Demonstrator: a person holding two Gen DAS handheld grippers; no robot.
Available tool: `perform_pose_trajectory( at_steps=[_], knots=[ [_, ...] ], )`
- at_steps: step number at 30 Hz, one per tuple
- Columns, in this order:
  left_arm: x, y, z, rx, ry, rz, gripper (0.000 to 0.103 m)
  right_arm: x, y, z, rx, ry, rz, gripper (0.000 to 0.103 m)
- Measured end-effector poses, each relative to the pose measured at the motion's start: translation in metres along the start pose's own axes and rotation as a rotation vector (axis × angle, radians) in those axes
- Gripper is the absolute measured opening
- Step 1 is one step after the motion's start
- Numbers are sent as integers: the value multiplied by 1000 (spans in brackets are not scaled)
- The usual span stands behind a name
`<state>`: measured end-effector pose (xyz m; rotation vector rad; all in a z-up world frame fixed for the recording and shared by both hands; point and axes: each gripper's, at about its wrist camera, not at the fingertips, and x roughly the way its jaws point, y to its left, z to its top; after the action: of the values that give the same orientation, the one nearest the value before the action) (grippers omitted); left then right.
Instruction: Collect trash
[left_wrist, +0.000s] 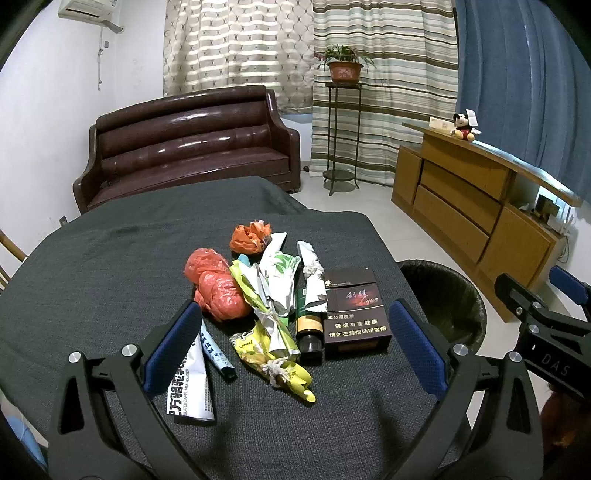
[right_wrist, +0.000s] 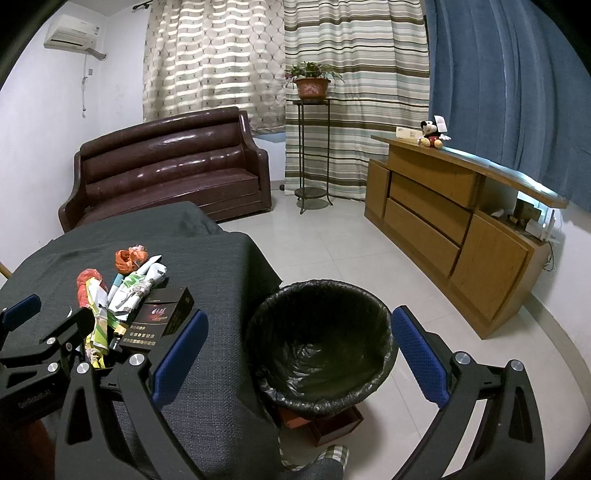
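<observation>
The left gripper (left_wrist: 291, 339) is spread wide and empty above a heap of trash: just ahead of it a dark bottle (left_wrist: 309, 325) lies cap toward it, lengthwise away, touching a brown cigarette box (left_wrist: 356, 314) on its right. The right gripper (right_wrist: 299, 350), also wide and empty, hangs over a black-lined bin (right_wrist: 321, 332) with nothing visible inside. Grey tablecloth (left_wrist: 110, 258); sofa (left_wrist: 192, 147) beyond.

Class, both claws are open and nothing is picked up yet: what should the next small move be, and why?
Probably lower the left claw onto the yellow wrapper lying between its open fingers; the lined bin waits beside the table under the open, empty right claw.
</observation>
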<state>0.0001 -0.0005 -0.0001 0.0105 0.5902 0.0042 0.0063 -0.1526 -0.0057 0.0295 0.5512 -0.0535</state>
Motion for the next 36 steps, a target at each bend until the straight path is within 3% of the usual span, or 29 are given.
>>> perform_pose_trajectory(
  at_steps=[36],
  knots=[
    [0, 0, 0, 3, 2, 3, 99, 1, 0, 0, 3, 4, 1, 97]
  ],
)
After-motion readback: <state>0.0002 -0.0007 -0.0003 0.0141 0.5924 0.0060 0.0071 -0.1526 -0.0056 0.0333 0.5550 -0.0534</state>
